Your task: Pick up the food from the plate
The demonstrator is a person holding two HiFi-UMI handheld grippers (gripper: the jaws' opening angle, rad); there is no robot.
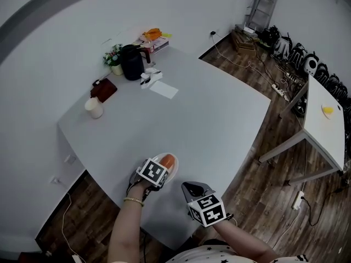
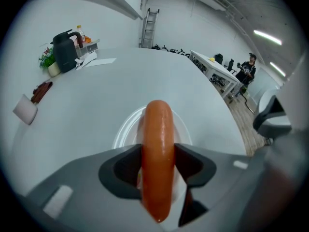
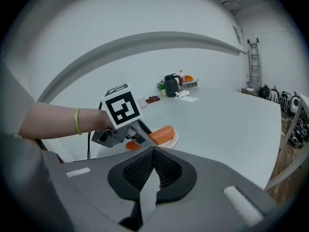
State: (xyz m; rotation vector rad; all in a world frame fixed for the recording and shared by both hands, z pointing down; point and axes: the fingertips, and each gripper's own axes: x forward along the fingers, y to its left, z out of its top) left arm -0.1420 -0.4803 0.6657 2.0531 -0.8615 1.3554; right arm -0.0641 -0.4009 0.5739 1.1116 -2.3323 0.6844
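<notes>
An orange sausage [image 2: 157, 158] lies lengthwise between the jaws of my left gripper [image 2: 157, 164], and both pads touch its sides. Under it is a white plate [image 2: 124, 129] near the front edge of the grey table [image 1: 219, 119]. In the head view the left gripper [image 1: 164, 166] is over the plate [image 1: 175, 169] with the sausage [image 1: 168, 161] at its tip. My right gripper [image 1: 193, 190] hovers to the right near the table edge, shut and empty. The right gripper view shows the sausage [image 3: 161, 134] in the left gripper just above the plate [image 3: 173, 140], with another orange piece [image 3: 131, 145] below.
At the table's far corner stand a black kettle [image 1: 131, 62], a small plant [image 1: 113, 56], a white cup [image 1: 94, 107], a brown pouch [image 1: 103, 89] and papers [image 1: 163, 89]. A second white table [image 1: 323, 114] stands to the right, with cables and gear along the wall.
</notes>
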